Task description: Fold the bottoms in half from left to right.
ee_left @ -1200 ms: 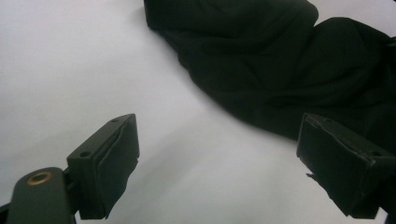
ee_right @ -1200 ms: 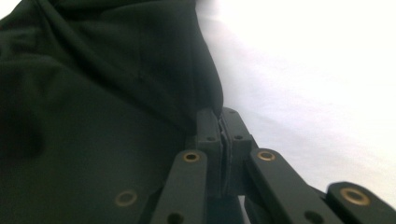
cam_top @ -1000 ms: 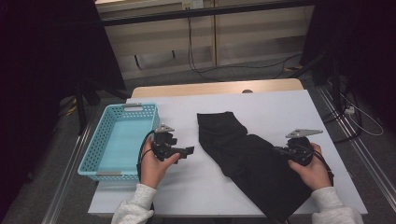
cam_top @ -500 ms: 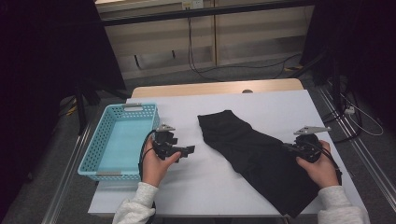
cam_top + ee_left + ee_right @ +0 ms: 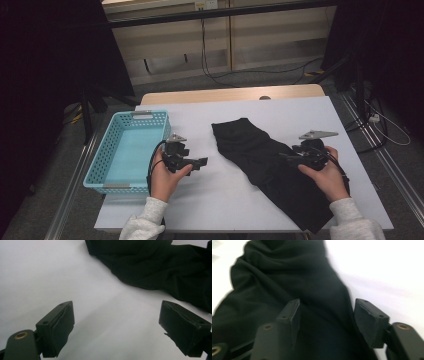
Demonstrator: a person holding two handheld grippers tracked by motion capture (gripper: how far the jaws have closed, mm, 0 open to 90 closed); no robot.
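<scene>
Right gripper (image 5: 290, 157) shifted right | both jaws wide | black cloth (image 5: 270, 165) near end cut off

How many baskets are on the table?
1. The light blue plastic basket sits at the left edge of the white table, beside the left hand-held gripper. It looks empty. The black garment could hardly hide another.
</scene>
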